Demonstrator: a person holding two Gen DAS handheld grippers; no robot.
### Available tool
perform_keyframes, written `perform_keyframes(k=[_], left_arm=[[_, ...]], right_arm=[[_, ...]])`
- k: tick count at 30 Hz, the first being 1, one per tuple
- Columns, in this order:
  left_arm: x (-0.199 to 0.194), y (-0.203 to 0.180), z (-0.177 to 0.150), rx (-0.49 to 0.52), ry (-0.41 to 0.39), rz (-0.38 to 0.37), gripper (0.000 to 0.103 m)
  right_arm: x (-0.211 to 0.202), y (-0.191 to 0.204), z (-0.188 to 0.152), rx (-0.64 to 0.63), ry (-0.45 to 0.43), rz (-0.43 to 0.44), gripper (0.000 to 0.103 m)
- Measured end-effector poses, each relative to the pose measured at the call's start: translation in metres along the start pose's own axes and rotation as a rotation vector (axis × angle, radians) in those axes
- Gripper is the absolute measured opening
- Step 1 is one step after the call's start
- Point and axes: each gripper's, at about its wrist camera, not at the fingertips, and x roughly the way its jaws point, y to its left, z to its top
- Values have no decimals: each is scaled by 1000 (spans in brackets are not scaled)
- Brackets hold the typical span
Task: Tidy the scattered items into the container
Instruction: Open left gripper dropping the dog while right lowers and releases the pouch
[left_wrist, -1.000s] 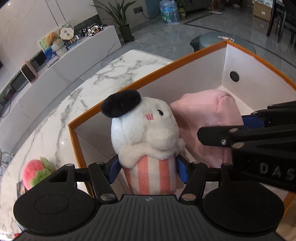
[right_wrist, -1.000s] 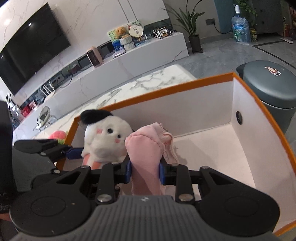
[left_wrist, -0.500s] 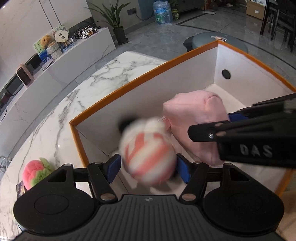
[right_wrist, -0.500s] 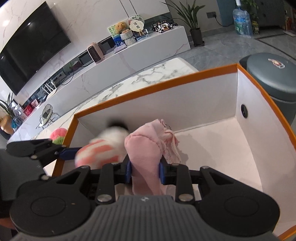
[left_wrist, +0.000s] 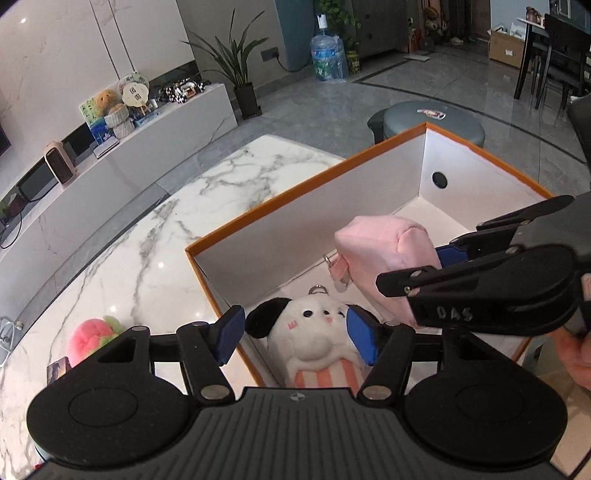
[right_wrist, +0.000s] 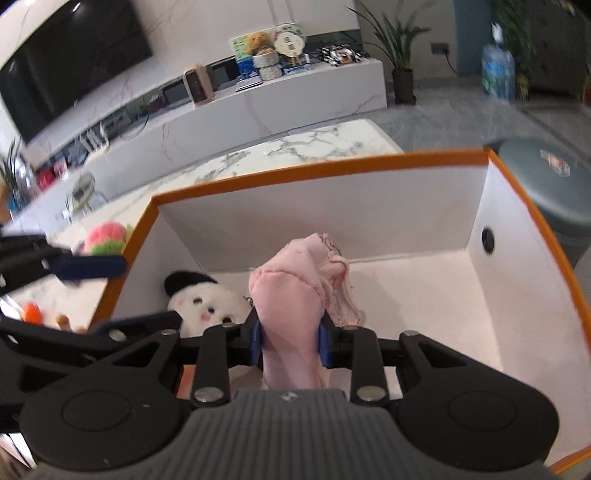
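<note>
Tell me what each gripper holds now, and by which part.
The right gripper pinches the pink plush near its lower end. The left gripper holds nothing.

white plush (left_wrist: 317, 334): on box (left_wrist: 280, 197) floor, face up | pink plush (right_wrist: 291, 295): seemingly raised over box

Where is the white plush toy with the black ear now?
In the left wrist view the white plush toy lies on the floor of the orange-rimmed box, in its near left corner, beside the pink plush held by the right gripper.

The white plush toy (left_wrist: 314, 332) and pink pouch (right_wrist: 291, 306) are soft cloth. The table (left_wrist: 177, 240) is glossy marble; the box (left_wrist: 369, 206) looks matt card.
</note>
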Motion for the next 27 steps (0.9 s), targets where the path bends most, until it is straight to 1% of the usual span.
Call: perform_keyframes(k=[4, 9, 10, 11, 13, 15, 17, 20, 24, 25, 26, 27], left_arm=[[-3, 6, -2, -21, -5, 32, 73], [-5, 19, -7, -86, 4, 31, 73], [-7, 21, -8, -92, 3, 35, 73], [-8, 23, -9, -98, 1, 39, 73], [-12, 27, -12, -111, -2, 40, 73], [-15, 31, -15, -126, -1, 37, 73], [-16, 35, -17, -151, 4, 29, 73], [-19, 39, -20, -179, 3, 8, 73], [-20, 41, -25, -190, 7, 6, 73], [-20, 41, -27, -194, 9, 5, 73], [-20, 42, -28, -200, 10, 2, 73], [-20, 43, -29, -207, 12, -1, 73]], right_arm=[[-2, 9, -3, -112, 23, -28, 32], [-4, 21, -10, -221, 60, -39, 32], [-3, 24, -11, -233, 66, -41, 34], [-3, 26, -12, -245, 72, -44, 38], [-4, 30, -14, -256, 83, -43, 39], [-5, 34, -16, -261, 89, -41, 45], [-9, 37, -17, -256, 86, -38, 62], [-17, 39, -17, -222, 75, -15, 71], [-26, 31, -16, -97, 51, 40, 71], [-26, 29, -16, -72, 45, 33, 65], [-24, 28, -16, -61, 48, 26, 56], [-22, 28, -16, -51, 50, 18, 54]])
